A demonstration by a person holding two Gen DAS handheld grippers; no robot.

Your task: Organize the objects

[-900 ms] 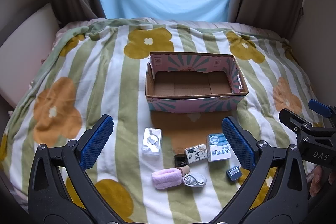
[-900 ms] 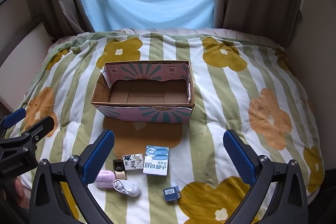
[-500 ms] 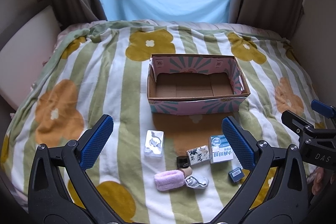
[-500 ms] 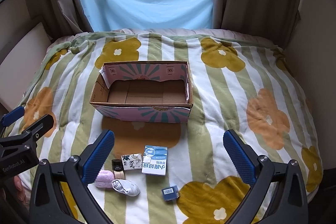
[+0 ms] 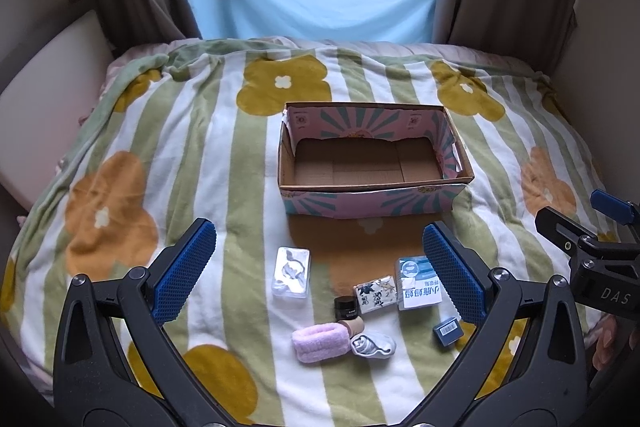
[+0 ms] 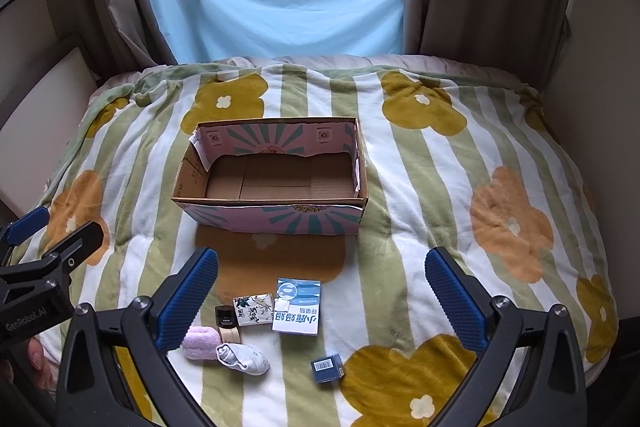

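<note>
- The cardboard box (image 5: 376,163) is set open-topped in the middle of the flowered blanket (image 5: 192,155); nothing is seen inside it, so it is judged to be the place meant for the small things.
- The small things are laid in a loose cluster on the near side of the box: a clear plastic case (image 5: 291,271), a patterned pouch (image 5: 375,293), a blue-and-white packet (image 5: 418,283), a small black jar (image 5: 346,307), a pink fuzzy roll (image 5: 320,342), a white sock (image 5: 373,344) and a small blue box (image 5: 448,330).
- The left gripper (image 5: 316,271) is held with its jaws spread wide and nothing between them, above the cluster.
- The right gripper (image 6: 320,301) is likewise held wide apart and empty, near the packet.
- No sorting is judged to be done yet.
</note>
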